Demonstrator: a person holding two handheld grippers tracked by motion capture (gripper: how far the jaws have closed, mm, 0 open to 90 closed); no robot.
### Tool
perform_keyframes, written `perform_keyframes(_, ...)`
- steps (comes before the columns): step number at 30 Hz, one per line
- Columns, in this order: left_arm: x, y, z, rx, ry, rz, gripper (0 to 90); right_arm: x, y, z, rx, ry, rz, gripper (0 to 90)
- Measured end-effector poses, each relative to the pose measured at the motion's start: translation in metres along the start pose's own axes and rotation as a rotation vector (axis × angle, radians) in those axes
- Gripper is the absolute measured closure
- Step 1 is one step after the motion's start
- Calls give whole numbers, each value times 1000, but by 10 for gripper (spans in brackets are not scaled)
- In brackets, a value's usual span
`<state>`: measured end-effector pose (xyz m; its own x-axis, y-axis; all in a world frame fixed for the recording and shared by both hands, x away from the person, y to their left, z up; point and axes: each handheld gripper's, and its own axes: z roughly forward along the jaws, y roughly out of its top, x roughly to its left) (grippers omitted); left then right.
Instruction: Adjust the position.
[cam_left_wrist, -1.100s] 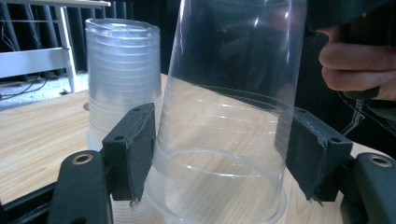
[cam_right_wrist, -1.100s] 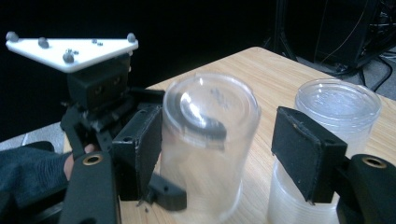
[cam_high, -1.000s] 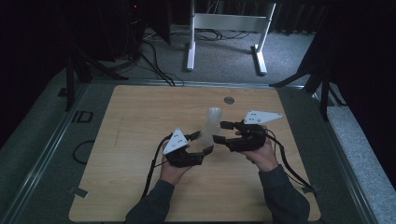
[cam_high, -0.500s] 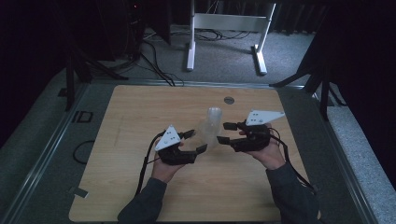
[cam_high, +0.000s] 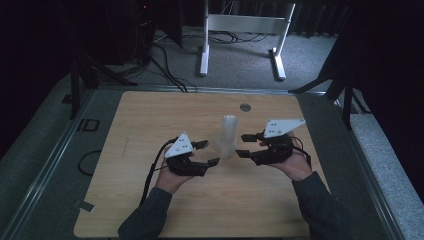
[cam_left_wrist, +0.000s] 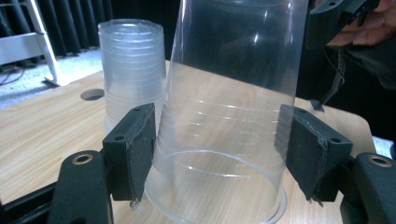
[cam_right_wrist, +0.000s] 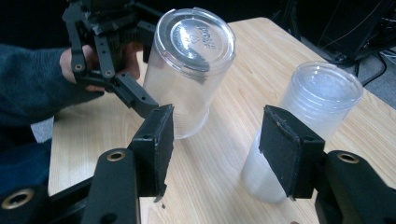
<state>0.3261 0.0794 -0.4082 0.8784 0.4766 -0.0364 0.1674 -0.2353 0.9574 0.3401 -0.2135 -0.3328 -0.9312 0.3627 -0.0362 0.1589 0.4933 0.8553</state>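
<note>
High view places both grippers at the middle of the table (cam_high: 150, 125), each aimed inward at a group of clear plastic cups. The jaws of the right gripper (cam_high: 240, 145) have just been closing, and nothing lies between them: in the right gripper view a gap of bare wood is seen between the two black pads, which are drawn in but not pressed together and pinch nothing. This is judged to mean that the right tool is not gripping any cup at this instant, so the work of separating one cup from the rest is carried by the other hand. The left gripper (cam_high: 211, 152) is set around a single upturned cup (cam_left_wrist: 224, 116); the cup's wall is flanked by both pads low down near the rim, and appears to be lightly pinched there, with the cup leaning a little. Seen from the right tool, that single cup is ahead and to the left of its left jaw, base uppermost. The stack of cups (cam_right_wrist: 303, 126) stands just beyond and outside the right tool's right pad, apart from it. From the left tool, the stack is found behind the held cup, off to the left. A fresh approach to the stack is judged to be needed.
</note>
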Motion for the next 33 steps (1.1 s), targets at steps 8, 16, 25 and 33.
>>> perform_keyframes(8, 0, 3, 1, 50, -32, 23, 304, 1, 0, -1, 39, 14, -28, 436)
perform_keyframes(16, 0, 5, 3, 110, -59, 51, 305, 3, 2, -1, 111, 18, -72, 432)
perform_keyframes(25, 0, 7, 5, 147, -66, 66, 305, 6, 5, -2, 177, 6, -113, 432)
perform_keyframes(33, 1, 8, 6, 151, -66, 72, 305, 6, 14, -6, 239, -1, -153, 433)
